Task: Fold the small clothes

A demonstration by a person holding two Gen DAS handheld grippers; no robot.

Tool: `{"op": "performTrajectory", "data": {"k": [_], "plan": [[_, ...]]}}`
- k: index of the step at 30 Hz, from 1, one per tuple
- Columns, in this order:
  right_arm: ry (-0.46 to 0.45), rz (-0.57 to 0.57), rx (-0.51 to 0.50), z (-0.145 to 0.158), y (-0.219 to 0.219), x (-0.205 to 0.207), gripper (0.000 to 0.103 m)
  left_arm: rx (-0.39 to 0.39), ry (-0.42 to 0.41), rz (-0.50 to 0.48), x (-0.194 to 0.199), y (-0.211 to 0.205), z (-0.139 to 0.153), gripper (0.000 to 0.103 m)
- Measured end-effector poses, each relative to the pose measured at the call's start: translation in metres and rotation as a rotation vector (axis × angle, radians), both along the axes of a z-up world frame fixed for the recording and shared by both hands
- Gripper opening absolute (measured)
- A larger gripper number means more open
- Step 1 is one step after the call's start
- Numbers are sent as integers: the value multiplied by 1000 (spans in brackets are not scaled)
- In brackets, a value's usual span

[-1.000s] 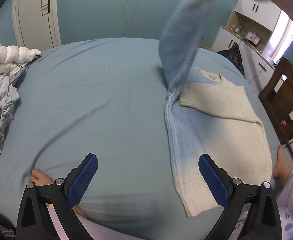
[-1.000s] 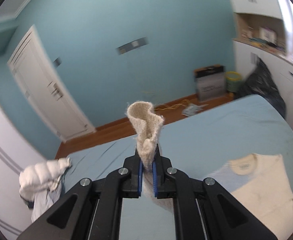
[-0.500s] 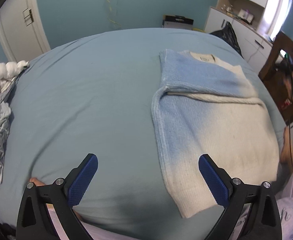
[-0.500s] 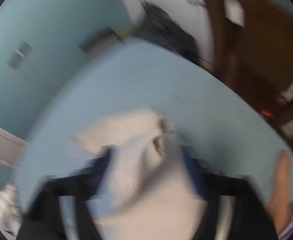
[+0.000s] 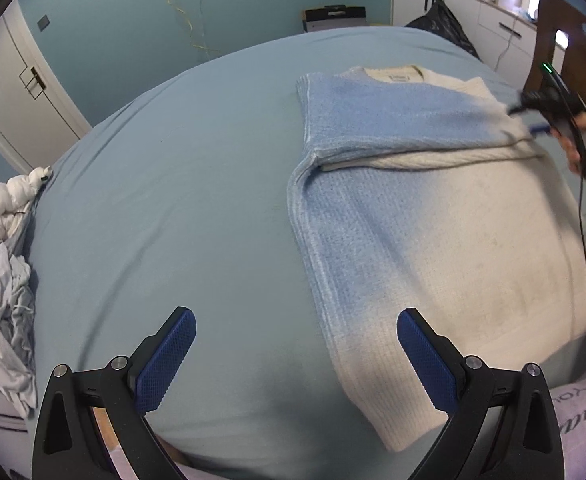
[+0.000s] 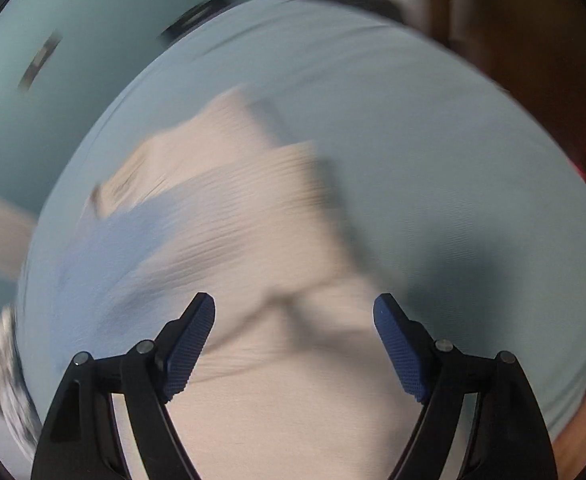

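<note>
A blue-to-cream knit sweater point(image 5: 405, 216) lies flat on the blue bed, both sleeves folded across its chest. The blue sleeve point(image 5: 393, 120) lies on top. My left gripper point(image 5: 296, 354) is open and empty, held above the sheet beside the sweater's lower left hem. My right gripper point(image 6: 294, 340) is open and empty over the sweater's cream part point(image 6: 253, 208); that view is blurred by motion. The right gripper also shows in the left wrist view point(image 5: 533, 120), at the sweater's right edge by the sleeve cuff.
The bed sheet point(image 5: 173, 200) spreads left of the sweater. A heap of white and grey clothes point(image 5: 1, 264) lies at the bed's left edge. A wooden chair point(image 5: 573, 40) and white cabinets point(image 5: 453, 4) stand at the right.
My right gripper carried the raised blue sleeve down across the sweater's chest, opened and let it go. My left gripper moved slightly forward, still open.
</note>
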State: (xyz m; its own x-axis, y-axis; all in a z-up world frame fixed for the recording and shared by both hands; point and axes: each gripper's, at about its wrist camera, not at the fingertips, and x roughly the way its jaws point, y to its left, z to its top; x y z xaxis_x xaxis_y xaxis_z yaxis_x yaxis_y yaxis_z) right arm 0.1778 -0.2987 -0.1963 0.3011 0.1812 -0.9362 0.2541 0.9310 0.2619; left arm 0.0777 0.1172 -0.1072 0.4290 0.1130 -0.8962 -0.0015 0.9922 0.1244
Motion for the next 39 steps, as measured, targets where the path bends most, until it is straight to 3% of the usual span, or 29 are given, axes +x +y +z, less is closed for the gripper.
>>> {"op": "performTrajectory", "data": {"k": [4,6,9,12,14,15,19,21,23,27,28,29,30,31,32,33,35,37,39], "plan": [[-37,204,-44,0,94,42,79,-19,36,12,4,2,-10,102],[-32,276,-101,-16,131,67,79,-25,45,17,3,5,-13,102],[110,254,-178,-59,143,91,84,-24,47,19,2,5,-14,102],[119,278,-163,-49,144,99,84,-17,41,9,0,5,-14,102],[106,272,-88,-31,124,96,84,-18,40,8,-1,6,-14,102],[41,233,-41,-14,104,93,84,-21,40,8,-1,6,-14,102],[-66,44,-89,14,29,90,84,-17,44,8,-2,5,-15,102],[-23,-32,-128,3,-11,100,84,-3,42,7,-2,5,-15,102],[16,-81,-91,-13,-36,108,83,8,37,9,-3,5,-15,102],[96,-168,129,-49,-42,127,83,30,56,15,1,6,-23,102],[107,-189,152,-50,-36,126,78,28,70,17,4,6,-27,102],[90,-214,181,-53,-34,132,63,26,79,17,5,7,-29,102],[70,-218,205,-55,-28,112,51,24,85,18,6,7,-31,102],[45,-203,240,-56,-23,107,27,30,82,21,7,7,-32,102],[41,-183,236,-55,-12,103,18,36,73,23,7,6,-32,102],[39,-160,154,-48,-1,108,10,44,65,27,7,6,-31,102],[-8,-143,100,-28,8,113,6,48,52,35,5,6,-29,102],[-154,-151,115,8,18,118,5,39,53,38,5,8,-28,102],[-238,-133,62,32,29,125,6,38,57,45,5,9,-28,102]]}}
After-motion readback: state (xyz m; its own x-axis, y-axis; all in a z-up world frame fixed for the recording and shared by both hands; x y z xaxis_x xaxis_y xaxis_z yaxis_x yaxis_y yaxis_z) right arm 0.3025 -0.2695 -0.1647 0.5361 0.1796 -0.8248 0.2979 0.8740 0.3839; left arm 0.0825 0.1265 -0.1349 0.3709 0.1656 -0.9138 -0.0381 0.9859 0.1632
